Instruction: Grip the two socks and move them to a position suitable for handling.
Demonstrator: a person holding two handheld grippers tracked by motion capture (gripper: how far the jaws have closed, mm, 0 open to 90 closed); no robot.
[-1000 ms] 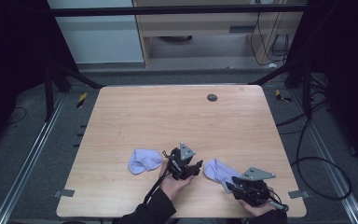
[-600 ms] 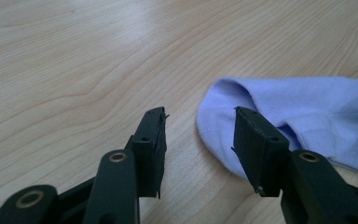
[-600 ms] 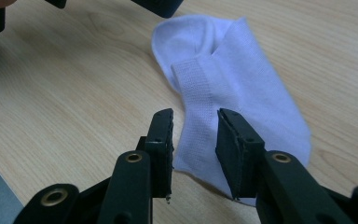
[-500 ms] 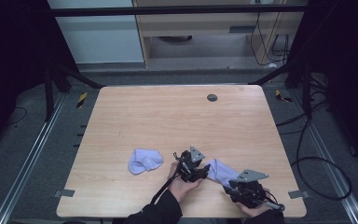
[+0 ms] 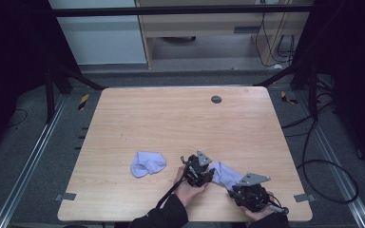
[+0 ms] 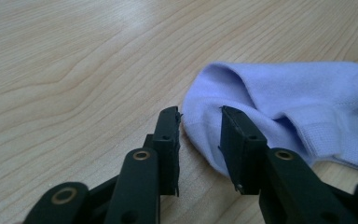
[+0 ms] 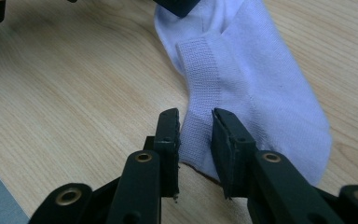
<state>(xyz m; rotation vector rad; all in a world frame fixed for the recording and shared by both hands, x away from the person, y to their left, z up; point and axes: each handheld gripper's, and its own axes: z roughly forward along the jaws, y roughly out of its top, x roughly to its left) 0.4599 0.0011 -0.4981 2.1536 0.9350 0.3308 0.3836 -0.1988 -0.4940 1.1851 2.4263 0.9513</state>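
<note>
Two pale lilac socks lie on the wooden table (image 5: 171, 118). One sock (image 5: 147, 164) rests alone at the front left. The other sock (image 5: 223, 173) lies flat between my two grippers. My left gripper (image 5: 204, 173) is at its left end. In the left gripper view the sock (image 6: 284, 102) has its rounded edge between the jaws of my left gripper (image 6: 199, 126), which have just been closing and still show a gap. My right gripper (image 5: 247, 192) is at the near end. There the ribbed cuff of the sock (image 7: 261, 84) runs between the jaws of my right gripper (image 7: 196, 130), which have also just been closing; the fabric is unpinched.
A dark round grommet (image 5: 216, 99) sits in the tabletop at the back. The table's front edge (image 5: 185, 220) runs just under both hands. Cables (image 5: 323, 166) loop on the floor to the right, and a cabinet (image 5: 204, 28) stands behind the table.
My left gripper has moved right, away from the lone sock, and down onto the left end of the other sock. The right gripper has stayed at that sock's near end.
</note>
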